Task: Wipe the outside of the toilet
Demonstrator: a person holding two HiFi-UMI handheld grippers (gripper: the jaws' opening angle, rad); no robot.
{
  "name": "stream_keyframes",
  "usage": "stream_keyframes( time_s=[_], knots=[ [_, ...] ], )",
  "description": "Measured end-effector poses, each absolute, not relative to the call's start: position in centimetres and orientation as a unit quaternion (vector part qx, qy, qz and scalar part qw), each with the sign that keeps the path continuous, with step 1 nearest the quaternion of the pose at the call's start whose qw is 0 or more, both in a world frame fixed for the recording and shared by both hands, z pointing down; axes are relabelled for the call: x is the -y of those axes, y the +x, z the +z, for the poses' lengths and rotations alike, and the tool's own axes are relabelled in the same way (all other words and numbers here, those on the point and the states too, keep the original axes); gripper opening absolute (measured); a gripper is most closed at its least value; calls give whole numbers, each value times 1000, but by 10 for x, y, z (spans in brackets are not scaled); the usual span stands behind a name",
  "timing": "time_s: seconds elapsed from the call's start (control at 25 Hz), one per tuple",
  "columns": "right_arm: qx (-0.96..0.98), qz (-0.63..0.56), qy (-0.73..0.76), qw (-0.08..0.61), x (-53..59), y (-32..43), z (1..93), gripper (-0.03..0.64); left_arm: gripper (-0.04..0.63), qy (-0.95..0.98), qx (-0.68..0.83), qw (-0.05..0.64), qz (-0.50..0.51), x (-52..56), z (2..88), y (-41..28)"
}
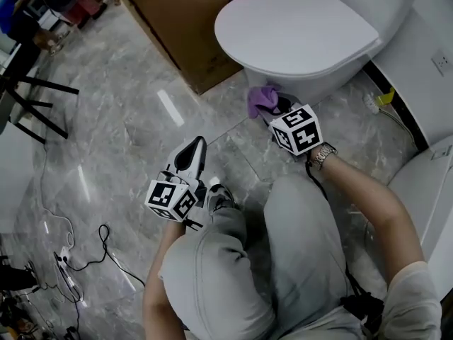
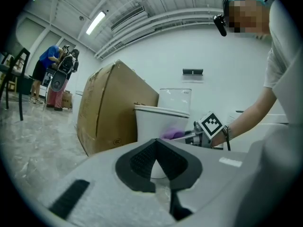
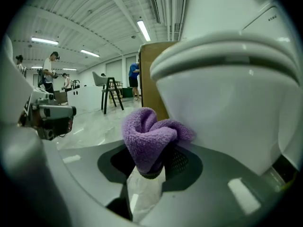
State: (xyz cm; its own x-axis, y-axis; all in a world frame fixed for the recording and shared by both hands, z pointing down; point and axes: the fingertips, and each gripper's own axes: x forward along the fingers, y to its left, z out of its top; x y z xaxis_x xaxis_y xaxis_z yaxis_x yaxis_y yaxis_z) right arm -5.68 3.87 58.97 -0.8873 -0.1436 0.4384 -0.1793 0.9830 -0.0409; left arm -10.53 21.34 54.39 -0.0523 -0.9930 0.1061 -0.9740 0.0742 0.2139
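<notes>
Wiping step: right claw (image 3: 149,171) pinches cloth (image 3: 151,136) at toilet (image 3: 227,108) bowl (left claw (image 2: 156,148) closed, empty); next, likely a sideways sweep.

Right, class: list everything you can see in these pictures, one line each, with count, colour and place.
toilet: one, white, top right, lid down
cloth: one, purple, at the toilet's bowl
box: one, brown, left of the toilet
cables: several, black and white, on the floor, lower left
floor: grey marbled tiles
people: a few, far off in the hall
trousers: grey, bottom centre
watch: one, silver, right wrist
left tool: white and black, shut, empty, over the floor
right tool: shut on the cloth
</notes>
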Motion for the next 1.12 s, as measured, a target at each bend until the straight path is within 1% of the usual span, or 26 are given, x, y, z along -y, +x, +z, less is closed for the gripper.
stream_keyframes(
  time_s=[0.32,0.56,0.8,1.12],
  knots=[
    [943,64,110,306,-26,-82,712,144,5,689,712,122,-59,-187,573,-140],
    [912,104,167,360,-16,-79,791,144,5,689,708,137,-76,-181,601,-161],
    [904,106,201,362,7,-90,821,144,6,697,697,146,-85,-166,623,-175],
    [895,131,231,358,16,-100,827,143,5,691,698,162,-98,-166,636,-181]
  ],
)
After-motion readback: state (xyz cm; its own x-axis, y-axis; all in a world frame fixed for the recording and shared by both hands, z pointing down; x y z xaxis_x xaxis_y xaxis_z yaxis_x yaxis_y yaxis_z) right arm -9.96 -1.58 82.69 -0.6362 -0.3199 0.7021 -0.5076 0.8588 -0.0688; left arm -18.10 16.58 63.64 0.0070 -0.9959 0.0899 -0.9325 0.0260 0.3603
